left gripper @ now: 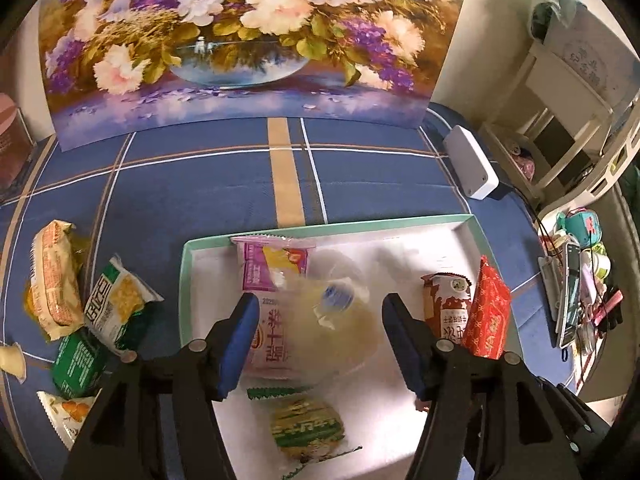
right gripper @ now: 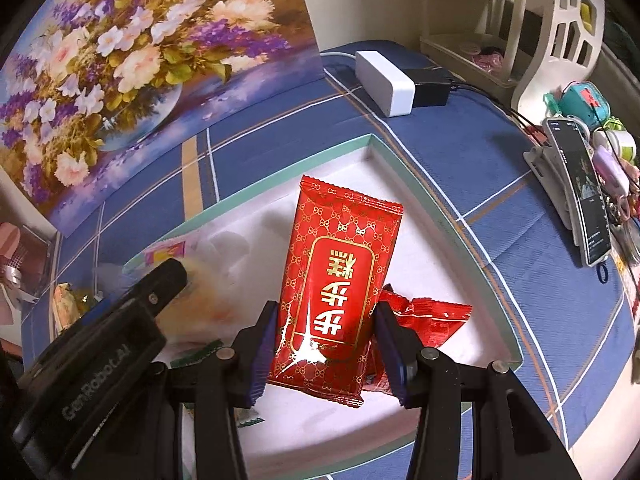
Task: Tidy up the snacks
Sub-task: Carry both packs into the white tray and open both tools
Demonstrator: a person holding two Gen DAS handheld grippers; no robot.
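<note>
A white tray with a green rim (left gripper: pixel 188 248) lies on the blue cloth; it also shows in the right wrist view (right gripper: pixel 404 168). My left gripper (left gripper: pixel 320 344) is open above a blurred clear yellowish packet (left gripper: pixel 336 320) over the tray. Under it lie a pink packet (left gripper: pixel 272 264) and a green round snack (left gripper: pixel 308 428). My right gripper (right gripper: pixel 326 344) is shut on a red packet with gold letters (right gripper: pixel 340 280) over the tray's right side; that packet shows in the left wrist view (left gripper: pixel 488 316) beside a brown packet (left gripper: pixel 446 304). Another red packet (right gripper: pixel 428 316) lies below.
Several loose snacks lie left of the tray: an orange packet (left gripper: pixel 54 280), a green-yellow packet (left gripper: pixel 116 304), a green packet (left gripper: pixel 78 364). A flower picture (left gripper: pixel 240 40) stands behind. A white box (left gripper: pixel 472 164), a phone (right gripper: pixel 580 184) and clutter sit on the right.
</note>
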